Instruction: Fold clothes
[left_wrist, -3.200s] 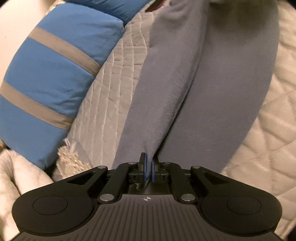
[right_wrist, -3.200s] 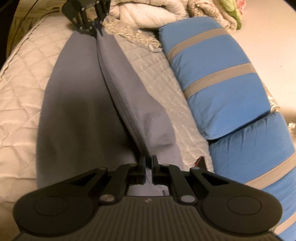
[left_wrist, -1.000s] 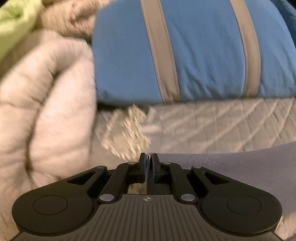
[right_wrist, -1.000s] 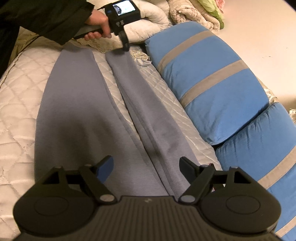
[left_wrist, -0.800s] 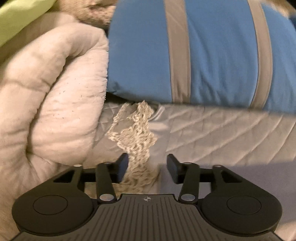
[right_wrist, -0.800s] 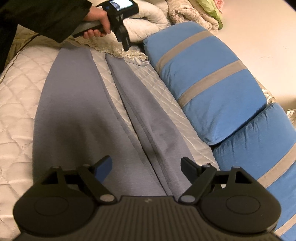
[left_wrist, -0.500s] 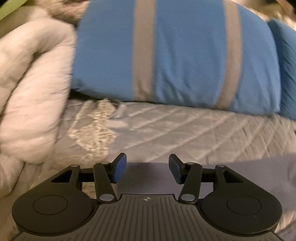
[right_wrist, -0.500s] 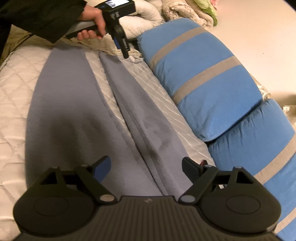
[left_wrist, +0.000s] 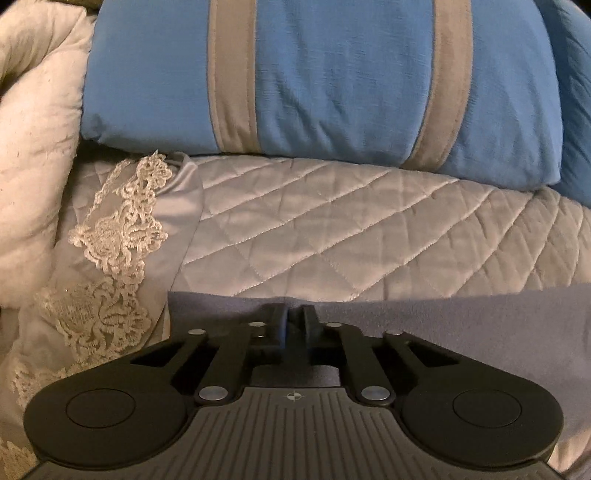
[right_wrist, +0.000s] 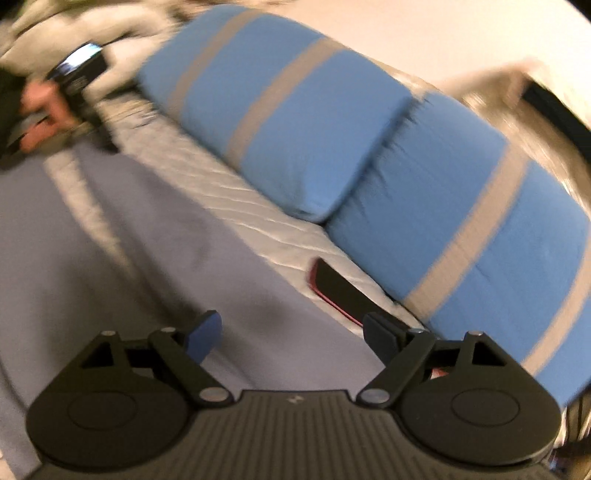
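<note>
Warm, dim indoor light throughout, yellowish on the quilted bedspread (left_wrist: 332, 221). Left wrist view sharp, with soft shadow under the blue pillow (left_wrist: 332, 74) and dark vignetting at the far corners. Right wrist view smeared by heavy motion blur, worst at the far left and far right edges; only the right gripper (right_wrist: 291, 334) body reasonably crisp. Strong fisheye bending toward the edges in both.
</note>
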